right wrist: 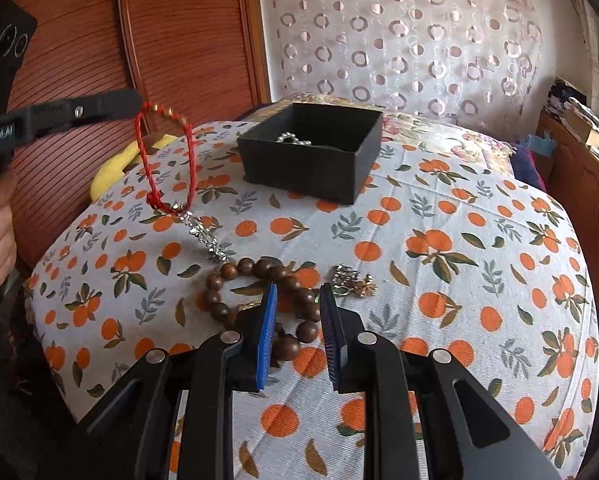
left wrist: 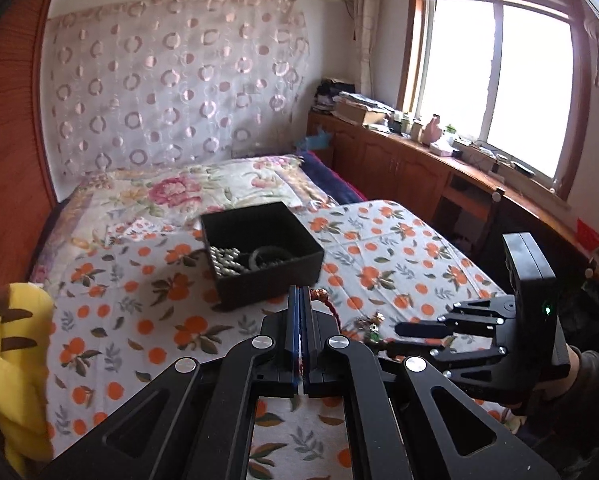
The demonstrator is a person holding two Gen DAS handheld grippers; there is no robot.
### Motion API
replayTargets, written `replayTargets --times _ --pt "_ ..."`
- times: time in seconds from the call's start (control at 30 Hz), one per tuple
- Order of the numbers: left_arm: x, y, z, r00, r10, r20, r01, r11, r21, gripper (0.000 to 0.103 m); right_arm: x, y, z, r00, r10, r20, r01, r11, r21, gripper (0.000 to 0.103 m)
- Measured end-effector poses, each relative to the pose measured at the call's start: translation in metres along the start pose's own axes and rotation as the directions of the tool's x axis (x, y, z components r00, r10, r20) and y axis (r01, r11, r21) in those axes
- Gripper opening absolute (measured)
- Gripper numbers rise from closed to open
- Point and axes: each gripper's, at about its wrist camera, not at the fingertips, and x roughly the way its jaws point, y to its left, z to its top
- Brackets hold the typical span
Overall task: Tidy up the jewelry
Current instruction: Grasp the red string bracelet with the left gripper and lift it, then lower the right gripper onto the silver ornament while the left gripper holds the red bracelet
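Note:
My left gripper (left wrist: 302, 296) is shut on a red cord bracelet (right wrist: 164, 160) and holds it in the air; it hangs as a loop with a silver charm (right wrist: 206, 236) at its lower end. A black open box (left wrist: 259, 252) stands on the bed ahead, with silver beads (left wrist: 226, 261) and a dark bangle inside. My right gripper (right wrist: 297, 300) is open, low over a brown wooden bead bracelet (right wrist: 255, 292). A small gold and silver trinket (right wrist: 353, 280) lies just right of its fingertips. The box also shows in the right wrist view (right wrist: 311, 152).
The bed has an orange-print sheet (right wrist: 459, 264) and a floral quilt (left wrist: 187, 188) behind. A yellow plush toy (left wrist: 15, 360) lies at the bed's left edge. A wooden cabinet (left wrist: 411, 164) with clutter runs under the window. A wooden wardrobe (right wrist: 179, 40) stands at the left.

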Motion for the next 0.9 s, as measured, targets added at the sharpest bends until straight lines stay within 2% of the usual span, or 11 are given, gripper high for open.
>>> replayTargets --times 0.27,0.37,0.73,0.9 --pt "-0.005 0.026 -0.009 0.997 0.071 -0.005 -0.071 0.997 -0.028 0.0 0.011 0.015 0.014 0.999 0.032 0.003 -0.032 0.999 -0.04 0.025" --pt "-0.01 0.04 -0.015 0.995 0.097 -0.01 -0.097 0.994 -0.048 0.0 0.018 0.025 0.022 0.998 0.063 0.001 -0.062 0.996 -0.058 0.039" --pt "-0.022 0.079 -0.041 0.989 0.142 -0.038 -0.146 0.982 -0.122 0.0 0.047 0.082 0.025 0.986 0.152 -0.073 -0.161 0.977 -0.139 0.04" --pt "-0.02 0.083 -0.049 0.99 0.136 -0.048 -0.141 0.981 -0.136 0.0 0.062 0.084 0.027 0.975 0.189 -0.116 -0.202 0.973 -0.11 0.04"
